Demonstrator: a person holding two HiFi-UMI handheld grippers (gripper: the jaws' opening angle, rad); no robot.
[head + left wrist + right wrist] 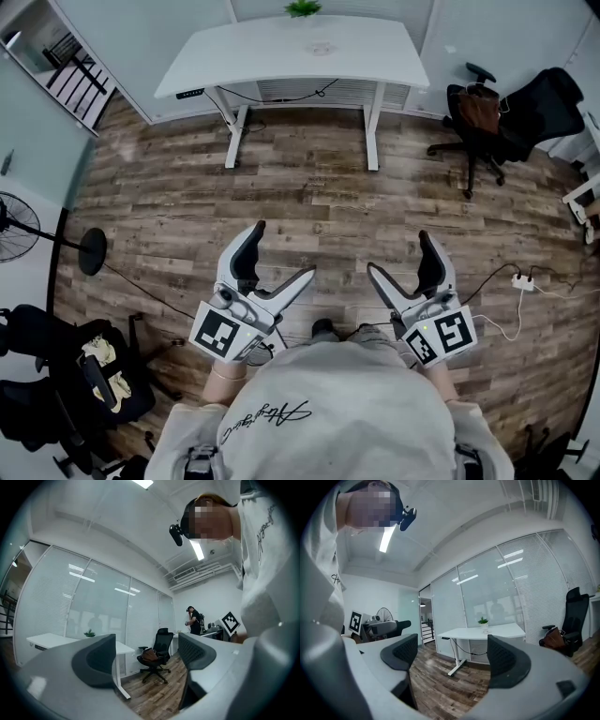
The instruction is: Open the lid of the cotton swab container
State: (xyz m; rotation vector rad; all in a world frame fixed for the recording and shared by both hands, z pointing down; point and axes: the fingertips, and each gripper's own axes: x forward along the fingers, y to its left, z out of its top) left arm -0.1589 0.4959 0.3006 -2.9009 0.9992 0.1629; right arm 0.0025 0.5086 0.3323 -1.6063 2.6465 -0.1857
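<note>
Both grippers empty, desk across the room.

Listed: wooden floor [309, 206]; white desk [281, 56] at the far wall; black office chair [525, 112] off the desk's right end. I hold my left gripper [283, 249] and right gripper [398, 251] level at the waist, side by side and pointing forward. Both have jaws spread wide on nothing, ready, I judge, for a two-handed job. Small plant [303, 8] at the desk's far edge. The cotton swab container cannot be made out in any view.

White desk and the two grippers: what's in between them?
Only bare wooden floor lies between the white desk and the left gripper and right gripper; the head view shows it.
</note>
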